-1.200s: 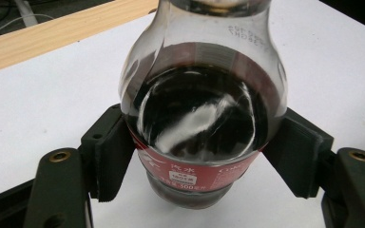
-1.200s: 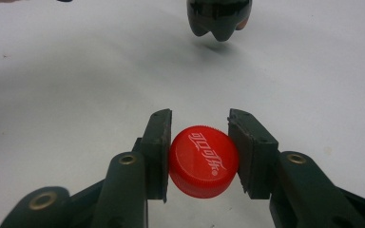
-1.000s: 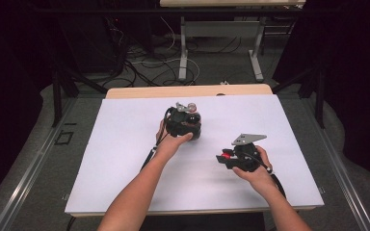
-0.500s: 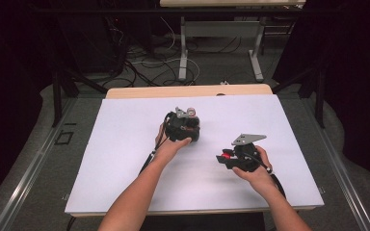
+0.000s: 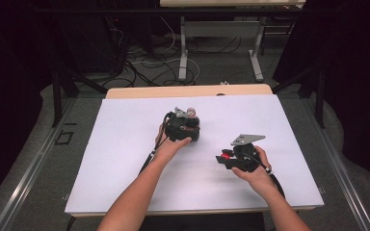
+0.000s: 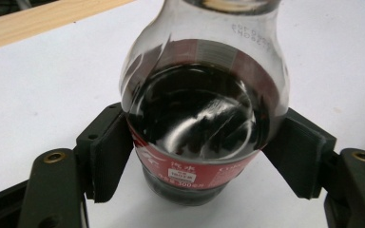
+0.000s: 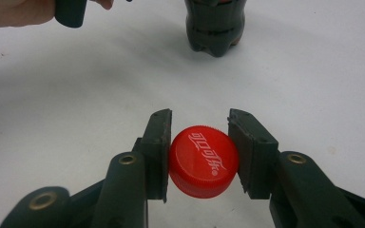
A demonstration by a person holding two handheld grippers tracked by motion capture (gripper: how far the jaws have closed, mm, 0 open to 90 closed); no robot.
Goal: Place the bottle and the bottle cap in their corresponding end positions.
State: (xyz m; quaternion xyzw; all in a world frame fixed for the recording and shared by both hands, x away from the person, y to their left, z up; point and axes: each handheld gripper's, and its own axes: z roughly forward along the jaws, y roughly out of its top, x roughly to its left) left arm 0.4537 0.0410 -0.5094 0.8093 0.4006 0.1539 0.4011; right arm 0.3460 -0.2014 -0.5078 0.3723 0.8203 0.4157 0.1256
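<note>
Left tongs [image 6: 204, 156] just easing apart, pads touching bottle [image 6: 204, 118] on bench [image 5: 125, 144]; right tongs [image 7: 199, 152] pinching red cap [image 7: 203, 161] near bottle.

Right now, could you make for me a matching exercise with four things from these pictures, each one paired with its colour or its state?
Things:
1. cap
2. bottle
3. table cover
4. right gripper

Descriptions:
A. white, flat
B. red, lying between two black pads
C. shut on the cap
D. clear, with dark drink inside, mouth open

Pairs: 1-B, 2-D, 3-A, 4-C
</note>
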